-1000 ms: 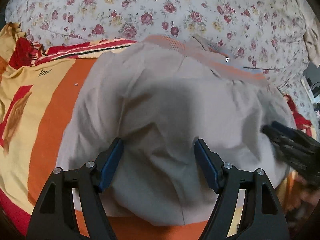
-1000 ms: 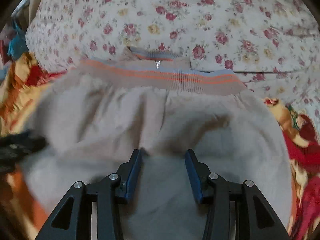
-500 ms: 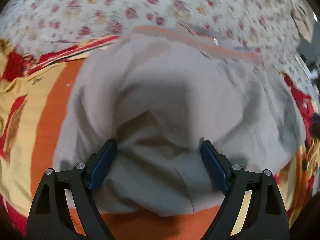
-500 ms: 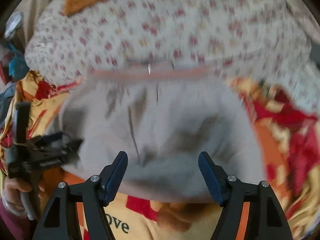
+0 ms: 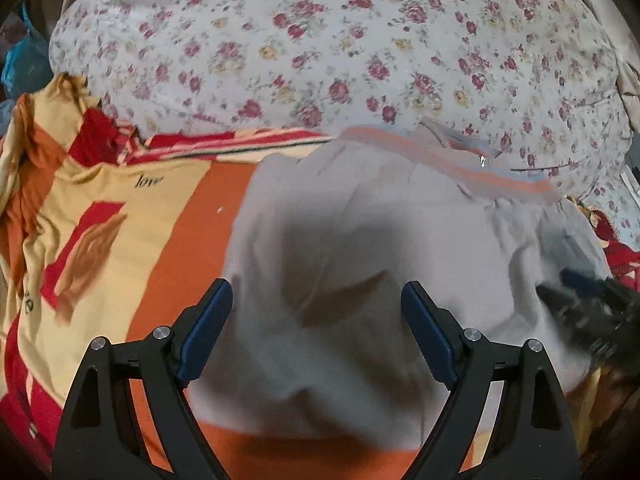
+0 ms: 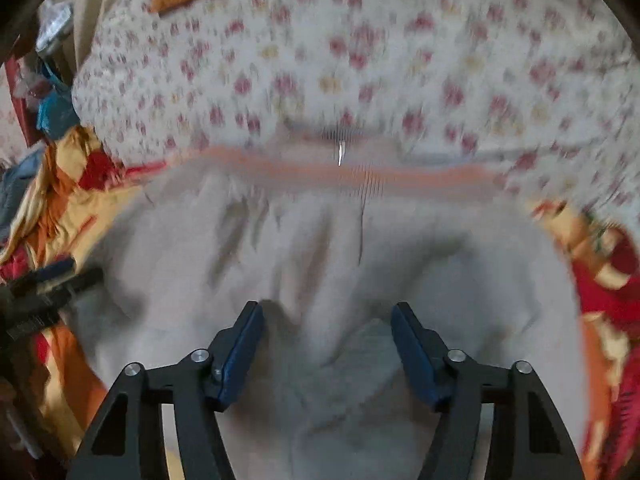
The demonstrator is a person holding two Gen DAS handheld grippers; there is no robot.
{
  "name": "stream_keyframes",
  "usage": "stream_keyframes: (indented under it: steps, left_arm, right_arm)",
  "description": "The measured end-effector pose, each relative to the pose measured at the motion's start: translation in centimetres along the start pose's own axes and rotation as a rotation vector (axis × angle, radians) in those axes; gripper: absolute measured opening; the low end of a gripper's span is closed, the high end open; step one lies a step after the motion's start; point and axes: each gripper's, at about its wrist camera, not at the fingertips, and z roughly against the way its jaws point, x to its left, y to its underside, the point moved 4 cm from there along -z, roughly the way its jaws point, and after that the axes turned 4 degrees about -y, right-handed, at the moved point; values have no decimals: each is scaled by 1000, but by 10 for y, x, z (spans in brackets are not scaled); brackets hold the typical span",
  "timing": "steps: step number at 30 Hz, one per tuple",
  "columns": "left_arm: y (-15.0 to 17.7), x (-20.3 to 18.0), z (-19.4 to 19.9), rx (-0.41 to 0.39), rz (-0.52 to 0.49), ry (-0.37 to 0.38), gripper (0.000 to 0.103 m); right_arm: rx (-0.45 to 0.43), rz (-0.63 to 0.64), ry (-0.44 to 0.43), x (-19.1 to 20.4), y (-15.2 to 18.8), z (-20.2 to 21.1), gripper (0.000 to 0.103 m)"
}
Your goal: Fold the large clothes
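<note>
Looking down the left gripper: the left gripper has its blue pads spread wide, having just been opening, with the grey garment lying loose under the gap and neither pad pressing on it.
Right gripper: the right gripper has its pads apart and has just been closing a little; the garment bulges up between them, but the pads do not pinch it.
Garment's place: spread flat right in front of both grippers, its ribbed hem with the orange stripe at the far edge, away from the pads.
Only the left view shows: a wide stretch of the orange and yellow bedsheet to the left of the gripper, with printed lettering, and the garment's near edge ending on the sheet just under the pads.
Only the right view shows: the hem head-on, with a small bright metal piece near its middle (this view is blurred).
Each gripper in the other's view: the right one shows blurred at the far right of the left view; the left one shows at the far left of the right view.
Around: a flowered quilt lies beyond the hem.
In the way: each gripper's own black arms cover the nearest part of the garment.
</note>
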Motion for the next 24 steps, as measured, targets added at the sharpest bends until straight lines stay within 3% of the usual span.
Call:
stream_keyframes:
  steps: [1,4,17,21,24]
  left_arm:
    - [-1,-6,-2,-12,-21,-8,86]
    - [2,-18,-5,-22,-62,-34,86]
    - [7,-16,-10,-26,-71,-59,86]
    - [8,-10,-9,-17,-51,-37,86]
    - [3,5,-11,18,18,25,86]
  right_arm:
    - [32,35,28,2,2,-10,65]
    - [13,108,56,11,-1,-14,64]
    - [-37,-10,-51,13,4,7,65]
    - [-27,0,-47,14,5,0,73]
    - [4,8,-39,13,7,-9,74]
